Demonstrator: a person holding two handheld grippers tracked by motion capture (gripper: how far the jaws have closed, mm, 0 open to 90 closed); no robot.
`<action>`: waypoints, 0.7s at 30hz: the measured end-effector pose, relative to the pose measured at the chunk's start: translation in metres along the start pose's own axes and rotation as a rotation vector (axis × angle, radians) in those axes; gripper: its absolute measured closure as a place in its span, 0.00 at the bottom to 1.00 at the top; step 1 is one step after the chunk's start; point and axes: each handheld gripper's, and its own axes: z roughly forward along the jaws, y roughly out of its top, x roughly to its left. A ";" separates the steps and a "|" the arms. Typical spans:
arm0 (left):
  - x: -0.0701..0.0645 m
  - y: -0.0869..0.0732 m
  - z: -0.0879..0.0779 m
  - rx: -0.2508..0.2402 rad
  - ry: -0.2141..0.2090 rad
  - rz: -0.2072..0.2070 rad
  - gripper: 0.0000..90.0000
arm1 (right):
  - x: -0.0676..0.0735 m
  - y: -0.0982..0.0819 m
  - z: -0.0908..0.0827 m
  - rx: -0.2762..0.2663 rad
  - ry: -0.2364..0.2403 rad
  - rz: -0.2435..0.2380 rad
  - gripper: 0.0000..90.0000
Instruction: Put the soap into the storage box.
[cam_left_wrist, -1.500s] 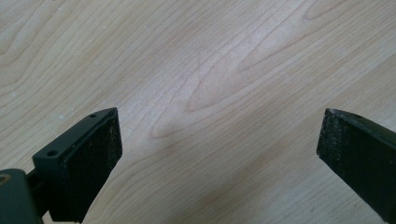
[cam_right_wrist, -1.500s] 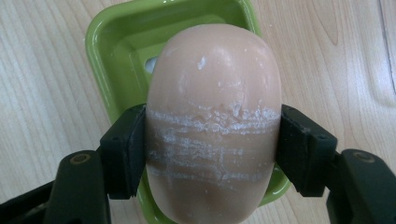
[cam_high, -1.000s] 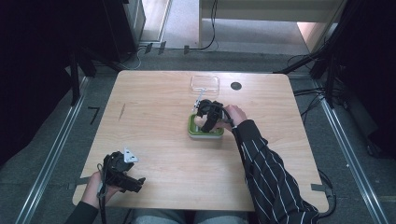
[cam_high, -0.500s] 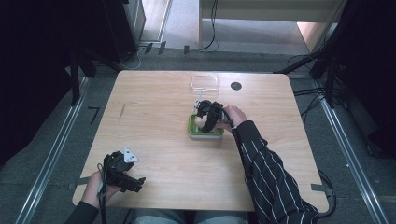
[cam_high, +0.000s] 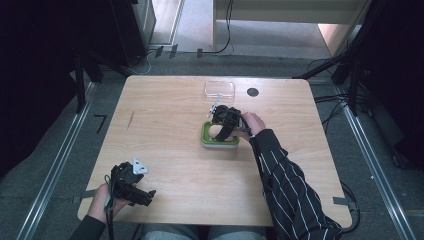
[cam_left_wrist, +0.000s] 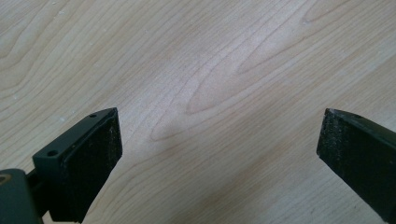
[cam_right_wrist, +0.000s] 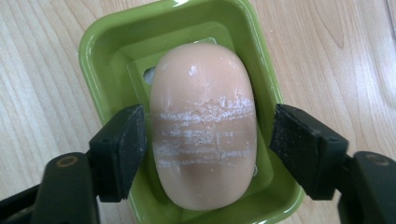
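Observation:
A peach-coloured bar of soap (cam_right_wrist: 203, 126) lies in a green soap dish (cam_right_wrist: 107, 42) near the middle of the wooden table (cam_high: 165, 125). My right gripper (cam_right_wrist: 210, 128) points down over the dish (cam_high: 220, 142), its jaws on either side of the soap. The jaws have just been opening. The right pad stands clear of the soap and white scrape lines cross the bar. At the table's front left corner, my left gripper (cam_high: 145, 196) rests in a hand. Its jaws (cam_left_wrist: 219, 135) are spread wide over bare wood, holding nothing.
A clear plastic lid or tray (cam_high: 219, 89) lies at the table's far edge, beside a small black round cap (cam_high: 252, 92). A striped sleeve (cam_high: 285, 185) reaches in from the front right. Dark stands and cables surround the table.

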 end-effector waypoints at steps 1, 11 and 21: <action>0.000 0.000 0.000 -0.002 -0.001 -0.001 0.01 | 0.000 0.000 -0.001 0.006 -0.006 0.010 0.28; -0.001 0.002 0.000 -0.003 -0.001 0.007 0.01 | 0.002 -0.002 -0.006 0.025 -0.008 0.059 0.19; -0.003 0.007 0.001 -0.011 -0.007 0.019 0.01 | 0.004 -0.010 -0.016 0.030 0.009 0.119 0.12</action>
